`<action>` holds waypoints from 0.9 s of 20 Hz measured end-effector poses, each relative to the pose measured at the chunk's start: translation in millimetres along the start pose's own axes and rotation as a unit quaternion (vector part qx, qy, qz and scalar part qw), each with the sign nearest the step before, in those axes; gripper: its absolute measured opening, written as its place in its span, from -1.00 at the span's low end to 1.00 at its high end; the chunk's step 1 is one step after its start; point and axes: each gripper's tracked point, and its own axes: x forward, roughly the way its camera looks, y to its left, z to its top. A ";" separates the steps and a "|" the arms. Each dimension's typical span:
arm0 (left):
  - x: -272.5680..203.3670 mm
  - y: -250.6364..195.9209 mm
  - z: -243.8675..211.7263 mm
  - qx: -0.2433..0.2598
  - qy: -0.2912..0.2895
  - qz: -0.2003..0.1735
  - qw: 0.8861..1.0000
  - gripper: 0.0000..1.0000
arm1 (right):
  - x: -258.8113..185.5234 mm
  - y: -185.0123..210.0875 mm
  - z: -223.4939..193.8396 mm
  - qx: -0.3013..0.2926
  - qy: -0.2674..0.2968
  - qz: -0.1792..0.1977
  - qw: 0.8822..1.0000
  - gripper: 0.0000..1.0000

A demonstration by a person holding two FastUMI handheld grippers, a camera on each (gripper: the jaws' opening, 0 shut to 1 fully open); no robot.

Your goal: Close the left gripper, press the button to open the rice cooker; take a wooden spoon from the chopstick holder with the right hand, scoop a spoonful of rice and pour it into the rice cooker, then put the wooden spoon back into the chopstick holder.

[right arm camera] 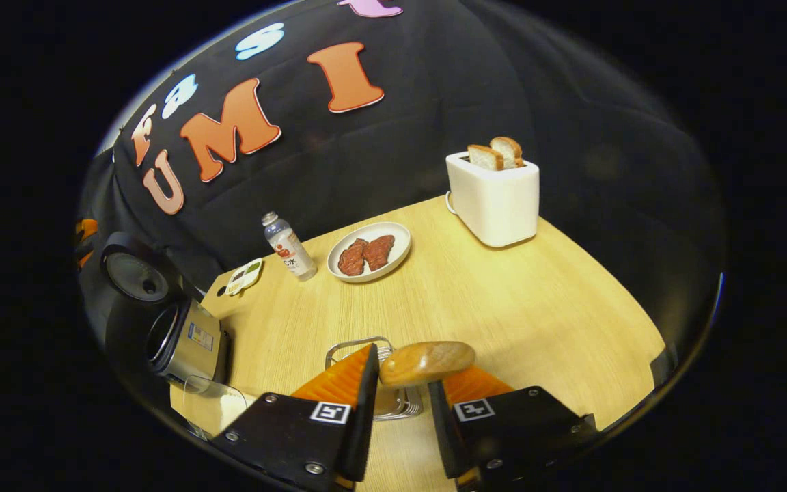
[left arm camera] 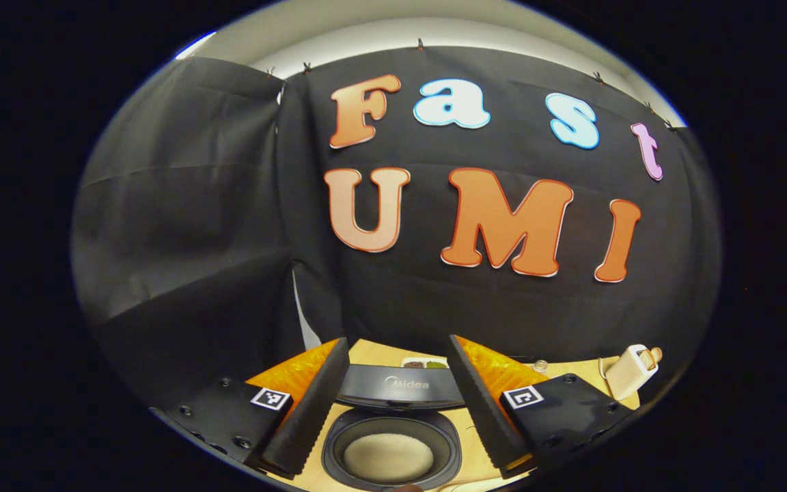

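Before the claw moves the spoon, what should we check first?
1. Rice cooker lid open: ok.
2. Rice in its pot: ok.
3. Wooden spoon at the right claw's tips: ok.
4. Spoon firmly gripped: cannot tell.
5. Chopstick holder right by the spoon: ok.
6. Left claw open, over the cooker: ok.

Left gripper view faces the wall above the open rice cooker (left arm camera: 391, 437); right gripper view overlooks the table (right arm camera: 503, 301), sharing it.
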 end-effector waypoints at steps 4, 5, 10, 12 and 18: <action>32.4 -6.3 -29.4 0.004 0.077 -0.011 0.997 0.95 | -41.0 -10.7 31.4 -0.024 -0.036 -0.020 0.999 0.42; 33.6 -2.9 -34.2 0.012 0.082 -0.005 0.997 0.95 | -51.8 -8.9 40.0 -0.023 -0.047 -0.019 0.998 0.50; 32.1 -13.0 -52.2 0.053 0.136 -0.001 0.989 0.97 | -73.7 -1.5 61.1 -0.033 -0.076 -0.018 0.996 0.60; 19.6 -13.7 -67.5 0.052 0.165 -0.002 0.985 0.97 | -73.6 4.8 62.6 -0.036 -0.077 -0.014 0.996 0.60; -16.7 -21.0 -160.0 0.046 0.299 -0.022 0.953 0.99 | -66.0 27.2 63.5 -0.053 -0.077 0.010 0.996 0.61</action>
